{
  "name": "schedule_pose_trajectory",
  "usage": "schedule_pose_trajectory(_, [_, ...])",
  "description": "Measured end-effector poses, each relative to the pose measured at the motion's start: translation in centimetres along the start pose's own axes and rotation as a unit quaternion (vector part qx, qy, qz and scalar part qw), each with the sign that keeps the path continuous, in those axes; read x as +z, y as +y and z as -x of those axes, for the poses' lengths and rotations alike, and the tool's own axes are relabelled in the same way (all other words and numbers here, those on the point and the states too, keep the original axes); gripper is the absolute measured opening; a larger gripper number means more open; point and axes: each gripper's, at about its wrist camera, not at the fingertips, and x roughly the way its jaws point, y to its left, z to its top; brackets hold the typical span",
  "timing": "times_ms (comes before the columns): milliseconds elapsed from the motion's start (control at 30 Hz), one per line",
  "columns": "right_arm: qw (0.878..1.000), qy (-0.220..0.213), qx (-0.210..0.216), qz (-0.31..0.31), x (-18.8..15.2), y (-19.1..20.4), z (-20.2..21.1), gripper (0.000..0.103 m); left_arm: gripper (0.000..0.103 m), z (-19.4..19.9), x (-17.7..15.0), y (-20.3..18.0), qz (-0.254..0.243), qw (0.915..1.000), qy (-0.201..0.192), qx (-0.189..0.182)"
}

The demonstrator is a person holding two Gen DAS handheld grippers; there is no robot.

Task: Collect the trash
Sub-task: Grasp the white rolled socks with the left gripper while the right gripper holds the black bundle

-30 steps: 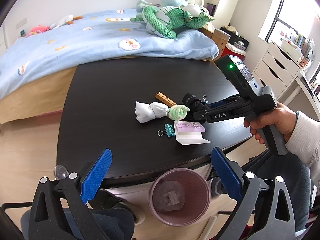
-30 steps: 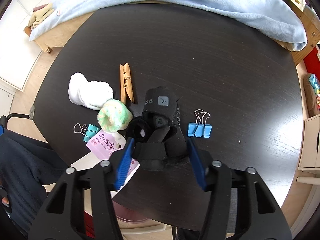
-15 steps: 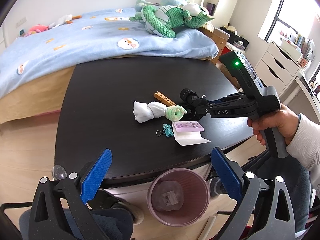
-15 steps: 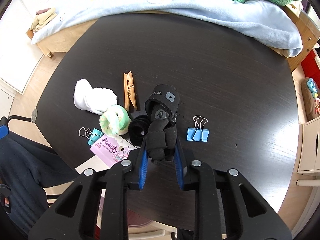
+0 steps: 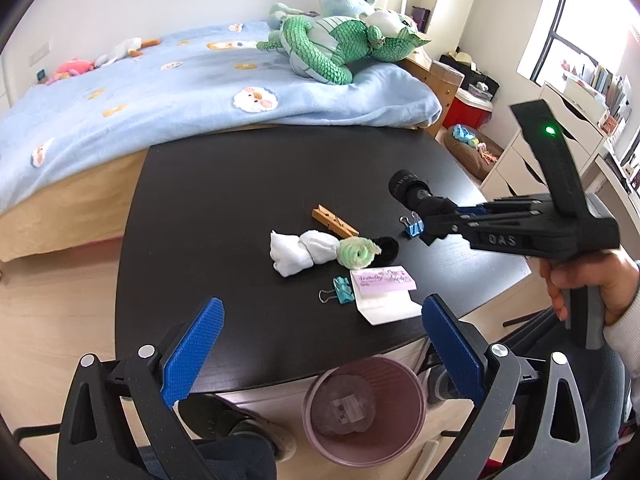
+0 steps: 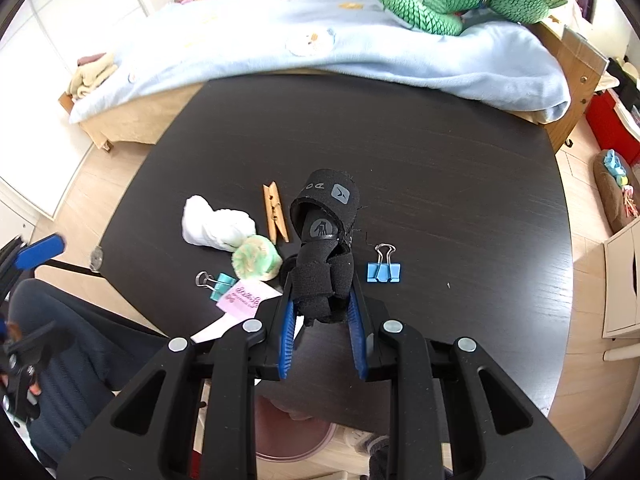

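My right gripper (image 6: 322, 300) is shut on a rolled black strap (image 6: 326, 232), held clear above the dark round table (image 6: 440, 184); from the left wrist view the strap (image 5: 412, 192) sticks out past the gripper's tips (image 5: 430, 216). On the table lie a white sock (image 5: 300, 252), a green fuzzy roll (image 5: 358, 252), a small black ring (image 5: 386, 250), a pink paper tag (image 5: 382, 280) on a white slip, and a wooden clothespin (image 5: 334, 222). My left gripper (image 5: 320, 344) hangs open over the near table edge, above a mauve waste bin (image 5: 364, 408).
A blue binder clip (image 6: 384, 270) and a teal binder clip (image 6: 218, 280) lie on the table. A bed with a blue blanket (image 5: 160, 92) and green plush toy (image 5: 340, 46) stands behind. White drawers (image 5: 560, 152) are at right. A person's legs (image 6: 60, 320) are at the near edge.
The right gripper's jaws closed on the black strap and lifted it off the table, uncovering the black ring. The left gripper stayed in place.
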Motion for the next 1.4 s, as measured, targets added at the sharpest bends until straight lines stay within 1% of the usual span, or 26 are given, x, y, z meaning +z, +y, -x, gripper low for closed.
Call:
schedule_pose_trajectory(200, [1.000, -0.007, 0.006, -0.006, -0.8, -0.1, 1.0, 0.023, 0.095, -1.5, 1.8, 0.6, 0.007, 0.9999, 0.014, -0.002])
schedule_pose_trajectory(500, [1.000, -0.006, 0.008, -0.016, -1.6, -0.7, 1.1, 0.023, 0.095, -5.2, 4.0, 1.6, 0.009, 0.9981, 0.060, 0.001])
schedule_pose_trajectory(700, [1.000, -0.007, 0.007, -0.020, -1.7, -1.1, 1.2, 0.023, 0.095, -7.8, 4.9, 2.5, 0.032, 0.9956, 0.088, -0.007])
schedule_pose_trajectory(967, [1.000, -0.003, 0.006, -0.027, -2.1, -1.5, 1.0, 0.023, 0.095, -11.8, 5.2, 2.9, 0.071, 0.9888, 0.130, -0.013])
schedule_pose_trajectory(1167, [1.000, -0.002, 0.006, -0.030, -2.3, -1.7, 0.9, 0.023, 0.095, -13.6, 4.8, 3.4, 0.094, 0.9842, 0.150, 0.004])
schedule_pose_trajectory(1400, [0.999, 0.000, 0.006, -0.033, -2.4, -1.8, 0.7, 0.023, 0.095, -14.6, 4.4, 3.9, 0.099, 0.9817, 0.162, 0.017])
